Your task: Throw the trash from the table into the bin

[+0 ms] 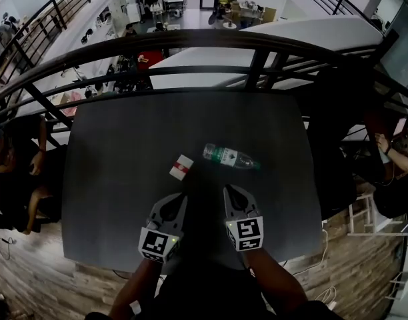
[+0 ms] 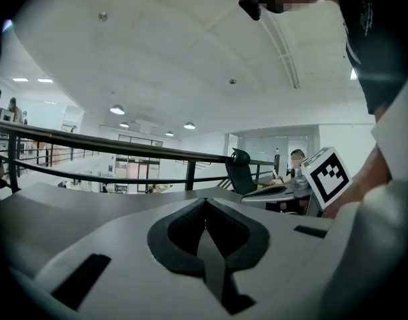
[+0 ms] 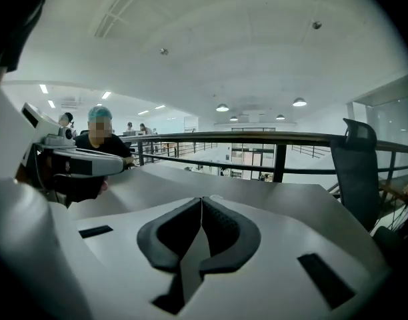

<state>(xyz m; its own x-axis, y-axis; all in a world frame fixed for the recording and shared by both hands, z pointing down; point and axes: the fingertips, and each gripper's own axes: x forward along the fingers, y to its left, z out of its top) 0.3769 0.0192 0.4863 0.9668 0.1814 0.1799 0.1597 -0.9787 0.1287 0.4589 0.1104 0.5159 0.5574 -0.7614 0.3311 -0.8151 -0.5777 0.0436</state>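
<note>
On the dark grey table (image 1: 117, 152) lie a small white and red carton (image 1: 181, 167) and, to its right, a clear plastic bottle with a green label (image 1: 229, 157) on its side. My left gripper (image 1: 183, 196) hovers just short of the carton, its jaws shut and empty. My right gripper (image 1: 229, 189) sits beside it, below the bottle, also shut with nothing held. In the left gripper view my left gripper (image 2: 205, 202) shows closed black pads; the right gripper view shows my right gripper (image 3: 202, 201) the same. Neither gripper view shows the trash. No bin is in view.
A black metal railing (image 1: 191, 42) curves round the table's far side, with a lower floor beyond. A person sits at the left (image 1: 17, 165) and another at the right (image 1: 391, 179). A black office chair (image 3: 357, 172) stands to the right of the table.
</note>
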